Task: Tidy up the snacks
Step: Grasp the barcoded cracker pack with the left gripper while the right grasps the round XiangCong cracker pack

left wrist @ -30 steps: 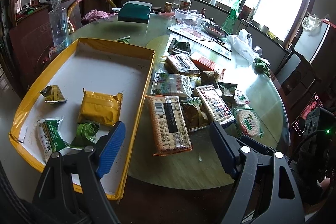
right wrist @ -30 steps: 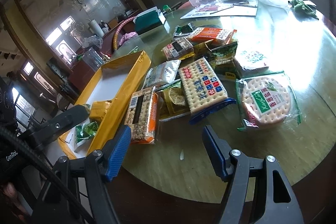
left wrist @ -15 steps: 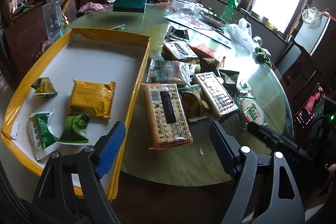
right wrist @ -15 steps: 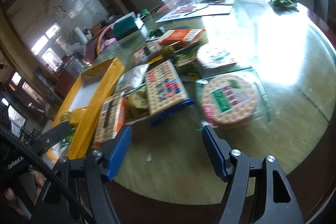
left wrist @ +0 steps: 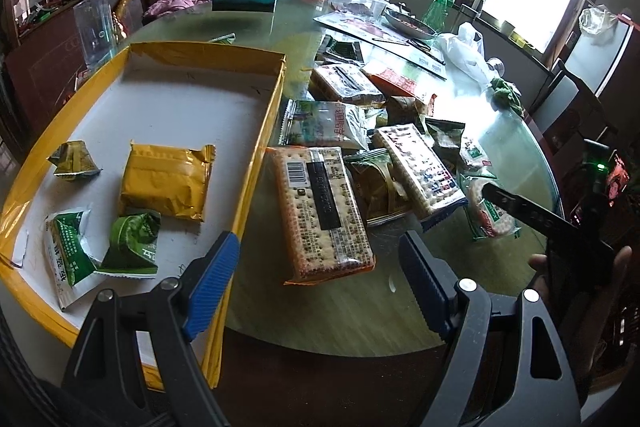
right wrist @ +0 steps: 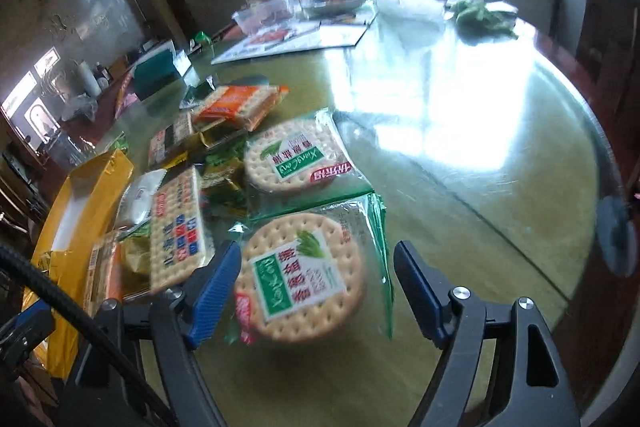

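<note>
Swung over the round cracker pack (right wrist: 299, 273), right hand-held gripper (right wrist: 318, 281) spreads, seemingly untouching; only left view shows tray (left wrist: 262, 143).

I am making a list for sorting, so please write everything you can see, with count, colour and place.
tray: one, yellow rim, white floor, left on table
small packets in tray: four, one gold, three green, near end
long cracker pack: one, orange ends, just right of tray
round cracker packs: two, clear with green labels, right side of pile
square cracker pack: one, red and blue print, middle of pile
table: one, round, glass top
left gripper: open, blue pads, above table edge
right gripper: open, just been widening, nearer round pack between its fingers, not pressed
</note>
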The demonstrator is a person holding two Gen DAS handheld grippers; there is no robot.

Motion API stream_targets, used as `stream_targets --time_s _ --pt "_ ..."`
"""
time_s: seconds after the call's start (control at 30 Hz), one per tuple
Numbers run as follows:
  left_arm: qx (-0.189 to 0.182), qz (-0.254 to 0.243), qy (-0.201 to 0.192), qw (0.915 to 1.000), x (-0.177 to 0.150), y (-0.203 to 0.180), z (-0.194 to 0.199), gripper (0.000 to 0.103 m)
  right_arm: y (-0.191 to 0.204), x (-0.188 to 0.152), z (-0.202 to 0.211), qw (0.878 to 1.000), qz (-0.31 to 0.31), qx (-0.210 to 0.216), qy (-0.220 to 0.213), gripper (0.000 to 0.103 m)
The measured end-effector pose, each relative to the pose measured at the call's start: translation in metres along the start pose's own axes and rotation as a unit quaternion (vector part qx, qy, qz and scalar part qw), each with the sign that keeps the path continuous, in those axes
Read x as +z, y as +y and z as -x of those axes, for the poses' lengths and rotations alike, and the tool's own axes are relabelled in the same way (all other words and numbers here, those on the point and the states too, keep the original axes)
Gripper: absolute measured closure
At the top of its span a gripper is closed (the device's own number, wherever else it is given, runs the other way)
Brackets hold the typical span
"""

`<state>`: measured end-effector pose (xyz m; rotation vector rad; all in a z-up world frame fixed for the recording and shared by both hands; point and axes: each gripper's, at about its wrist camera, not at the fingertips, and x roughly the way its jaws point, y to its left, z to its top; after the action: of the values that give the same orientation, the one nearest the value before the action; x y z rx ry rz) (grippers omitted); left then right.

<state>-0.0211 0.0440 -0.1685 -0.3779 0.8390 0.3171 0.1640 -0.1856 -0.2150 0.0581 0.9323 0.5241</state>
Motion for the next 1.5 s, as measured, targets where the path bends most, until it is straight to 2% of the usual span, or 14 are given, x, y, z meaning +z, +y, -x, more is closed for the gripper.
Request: stream_targets --time_s 0.2,0.33,0.43,0.57,0.67,1.0,1.1,1.2,1.33,1.5 --pt "-0.004 0.006 0.005 1.0000 0.002 0.002 -0.001 0.021 0.016 0.001 -0.009 0.999 0.031 -0.015 0.007 0.012" --pt "-0.011 0.001 0.015 0.9998 0.005 -0.001 -0.004 0.021 0.030 -0.007 -0.010 0.997 0.067 -0.039 0.014 0.012" --pt "-0.008 -0.021 0.035 0.9991 0.008 -0.011 -0.010 0.021 0.030 -0.013 -0.006 0.996 0.071 -0.044 0.015 0.012" --pt "-0.009 -0.036 0.022 0.9991 0.008 -0.021 -0.005 0.021 0.029 -0.019 -0.002 0.996 0.077 -0.048 0.014 0.012" --pt "-0.017 -0.048 0.031 0.9982 0.007 -0.029 -0.014 0.021 0.027 -0.020 -0.002 0.996 0.077 -0.050 0.013 0.012" --pt "0.053 -0.083 0.088 0.9913 0.012 -0.029 -0.062 0.021 0.028 -0.024 0.002 0.996 0.071 -0.057 0.009 0.012" --pt "0.070 -0.097 0.091 0.9886 0.011 -0.030 -0.070 0.026 0.028 -0.024 0.001 0.996 0.071 -0.058 0.009 0.012" --pt "0.072 -0.104 0.086 0.9882 0.010 -0.031 -0.072 0.038 0.028 -0.024 0.001 0.996 0.071 -0.059 0.009 0.012" --pt "0.072 -0.106 0.075 0.9889 0.005 -0.030 -0.068 0.041 0.028 -0.024 0.001 0.996 0.072 -0.058 0.010 0.012" --pt "0.064 -0.126 0.085 0.9863 -0.019 -0.032 -0.049 0.042 0.029 -0.026 0.004 0.996 0.076 -0.055 0.013 0.012"
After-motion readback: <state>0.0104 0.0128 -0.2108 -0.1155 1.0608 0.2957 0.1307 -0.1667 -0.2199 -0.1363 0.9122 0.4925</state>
